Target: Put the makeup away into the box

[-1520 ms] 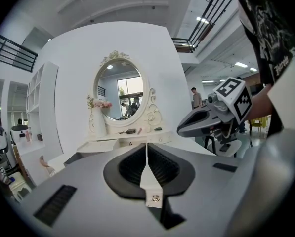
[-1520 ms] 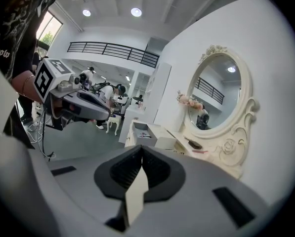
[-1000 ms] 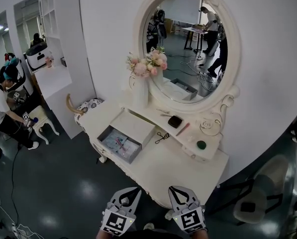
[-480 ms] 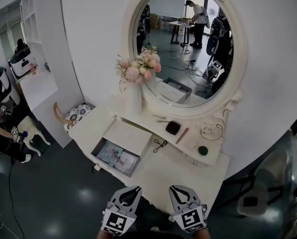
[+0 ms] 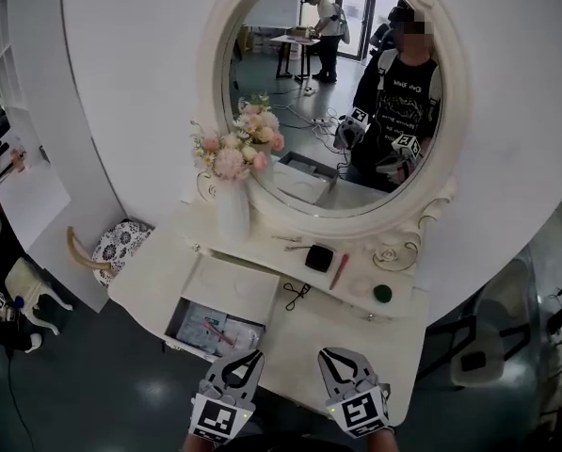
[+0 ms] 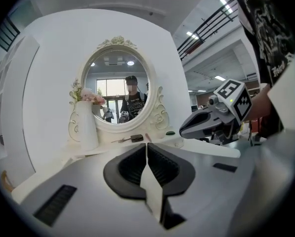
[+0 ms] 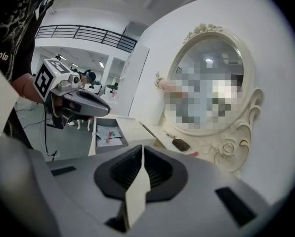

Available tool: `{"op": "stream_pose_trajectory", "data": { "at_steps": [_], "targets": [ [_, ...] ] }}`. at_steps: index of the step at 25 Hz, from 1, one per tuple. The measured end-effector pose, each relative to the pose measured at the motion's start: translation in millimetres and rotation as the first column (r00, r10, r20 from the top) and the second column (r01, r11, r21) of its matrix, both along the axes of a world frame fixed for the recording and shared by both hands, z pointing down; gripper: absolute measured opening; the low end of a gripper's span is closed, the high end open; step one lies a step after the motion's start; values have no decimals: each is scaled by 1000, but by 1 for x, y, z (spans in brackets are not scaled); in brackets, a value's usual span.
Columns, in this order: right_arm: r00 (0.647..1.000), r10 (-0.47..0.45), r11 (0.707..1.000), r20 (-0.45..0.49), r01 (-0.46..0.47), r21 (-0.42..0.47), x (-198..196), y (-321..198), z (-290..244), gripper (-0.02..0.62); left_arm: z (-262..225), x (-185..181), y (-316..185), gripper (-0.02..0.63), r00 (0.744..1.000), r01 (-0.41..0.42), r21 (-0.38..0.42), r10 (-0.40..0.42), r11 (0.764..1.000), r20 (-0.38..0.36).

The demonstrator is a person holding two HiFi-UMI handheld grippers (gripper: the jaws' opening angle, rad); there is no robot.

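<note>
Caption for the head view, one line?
Left tool and right tool, both shut and empty, face a white vanity; drawer open.

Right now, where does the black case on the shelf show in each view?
Head view: black case on the shelf, centre, below the mirror.
Left gripper view: black case at centre, small.
Right gripper view: black case right of centre.
Shared landmark: the mirror above it.

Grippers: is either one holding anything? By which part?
Nothing is held. The left gripper and the right gripper both have their jaws shut together with nothing between them.
</note>
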State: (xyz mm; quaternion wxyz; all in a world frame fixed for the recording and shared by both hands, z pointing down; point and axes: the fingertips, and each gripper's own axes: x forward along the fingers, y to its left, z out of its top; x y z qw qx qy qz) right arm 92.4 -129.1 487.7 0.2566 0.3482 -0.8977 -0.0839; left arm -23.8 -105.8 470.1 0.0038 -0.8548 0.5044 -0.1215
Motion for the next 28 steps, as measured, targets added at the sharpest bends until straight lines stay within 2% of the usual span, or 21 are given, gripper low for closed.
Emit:
{"op": "stream_pose_trajectory", "data": {
  "at_steps": [6,12,15,19,22,28],
  "targets": [
    [996,94,996,10,-94,-9,-19,-10,-2,11,-2,-15,-21,23,995,-101,7,101,995,20],
    [981,193,981,-15,-193,-33,-33,-13,11,11,2,-39,-29,23,989,-144,3,144,990,22],
    [978,207,977,-25,-208,-35,-40,-14,12,11,2,-50,-35,23,989,-145,8,145,989,7],
    [970,242,970,-10,-242,-23,-40,-26,5,11,1,-61,-40,23,990,-140,14,139,990,26],
    [963,270,963,-3,-270,-9,-36,-39,-1,11,1,-67,-45,23,993,-121,8,121,993,6],
    [933,359,930,4,-358,-81,-20,-62,10,11,4,-69,-53,23,996,-95,-7,95,995,5]
  ]
}}
